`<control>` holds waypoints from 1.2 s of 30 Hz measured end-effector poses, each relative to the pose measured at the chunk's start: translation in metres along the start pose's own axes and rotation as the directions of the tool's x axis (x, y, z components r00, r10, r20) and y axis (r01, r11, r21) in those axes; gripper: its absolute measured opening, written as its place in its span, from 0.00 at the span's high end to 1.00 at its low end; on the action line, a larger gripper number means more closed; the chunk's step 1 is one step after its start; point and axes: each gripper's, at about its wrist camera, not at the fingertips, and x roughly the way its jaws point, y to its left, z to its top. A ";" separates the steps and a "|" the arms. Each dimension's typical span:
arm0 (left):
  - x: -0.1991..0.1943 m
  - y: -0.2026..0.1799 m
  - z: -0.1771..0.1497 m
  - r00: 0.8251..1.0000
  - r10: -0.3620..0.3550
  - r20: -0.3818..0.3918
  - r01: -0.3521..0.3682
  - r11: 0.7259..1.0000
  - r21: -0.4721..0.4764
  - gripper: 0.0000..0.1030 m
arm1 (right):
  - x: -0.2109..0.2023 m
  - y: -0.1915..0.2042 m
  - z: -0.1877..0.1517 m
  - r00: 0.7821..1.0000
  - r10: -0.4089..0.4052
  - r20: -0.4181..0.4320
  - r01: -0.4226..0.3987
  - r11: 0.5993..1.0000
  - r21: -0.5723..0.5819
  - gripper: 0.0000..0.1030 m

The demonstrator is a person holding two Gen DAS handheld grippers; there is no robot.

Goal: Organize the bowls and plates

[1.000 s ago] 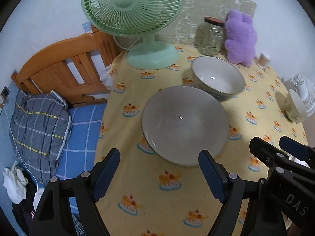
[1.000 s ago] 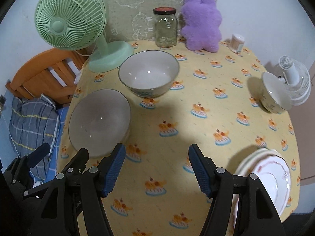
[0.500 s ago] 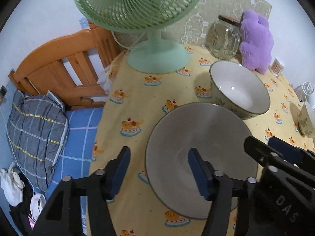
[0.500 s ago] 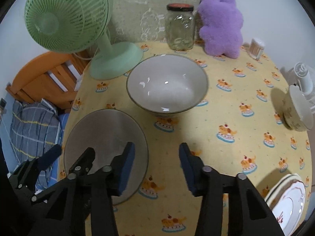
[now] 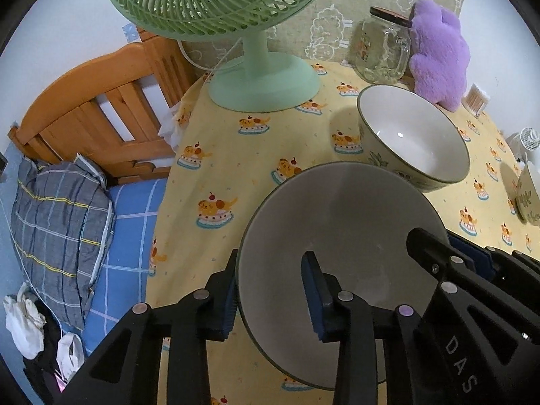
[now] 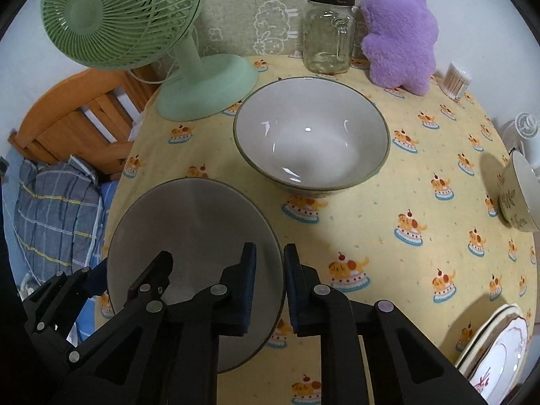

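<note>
At the bench's near-left edge, both tools have just closed onto the grey plate (image 5: pixel 337 236): left tool (image 5: pixel 273 290) and right tool (image 6: pixel 270 283) each pinch its rim; lift looks ready

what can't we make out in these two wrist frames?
- Near rim of the grey bowl: left wrist view, hidden behind the left gripper.
- Plate stack: right wrist view, cut off by the image edge; count unclear.
- Small patterned bowl: both views, cropped at the right edge.
- Jar contents: unclear through the glass.
</note>
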 end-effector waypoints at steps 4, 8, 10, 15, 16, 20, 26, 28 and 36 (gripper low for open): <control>-0.004 -0.002 -0.003 1.000 -0.008 -0.018 0.007 1.000 -0.006 0.67 | -0.004 -0.002 -0.003 1.000 -0.001 -0.012 0.001 1.000 0.002 0.81; -0.011 -0.010 -0.009 1.000 -0.006 -0.015 0.006 1.000 0.013 0.67 | -0.011 -0.009 -0.010 1.000 0.000 -0.027 0.001 1.000 0.021 0.80; -0.015 -0.014 -0.013 1.000 -0.011 -0.023 0.011 1.000 0.018 0.67 | -0.016 -0.014 -0.016 1.000 -0.001 -0.032 0.002 1.000 0.031 0.80; -0.026 -0.024 -0.026 0.999 -0.027 -0.031 0.028 0.999 0.030 0.67 | -0.029 -0.022 -0.031 0.999 -0.020 -0.036 0.021 0.999 0.033 0.80; -0.030 -0.025 -0.030 0.999 -0.027 -0.028 0.028 0.999 0.034 0.67 | -0.032 -0.025 -0.036 0.999 -0.021 -0.039 0.022 0.999 0.039 0.80; -0.042 -0.030 -0.046 0.999 -0.028 -0.025 0.029 0.999 0.036 0.67 | -0.045 -0.033 -0.053 0.999 -0.014 -0.048 0.018 0.997 0.071 0.80; -0.058 -0.044 -0.073 0.998 -0.037 -0.046 0.040 0.998 0.047 0.67 | -0.063 -0.047 -0.085 0.998 -0.023 -0.064 0.029 0.996 0.087 0.80; -0.063 -0.050 -0.082 0.998 -0.042 -0.050 0.044 0.998 0.048 0.67 | -0.069 -0.052 -0.094 0.997 -0.028 -0.067 0.034 0.995 0.089 0.80; -0.080 -0.075 -0.112 0.996 -0.061 -0.065 0.063 0.997 0.032 0.67 | -0.092 -0.078 -0.129 0.997 -0.043 -0.066 0.050 0.994 0.097 0.80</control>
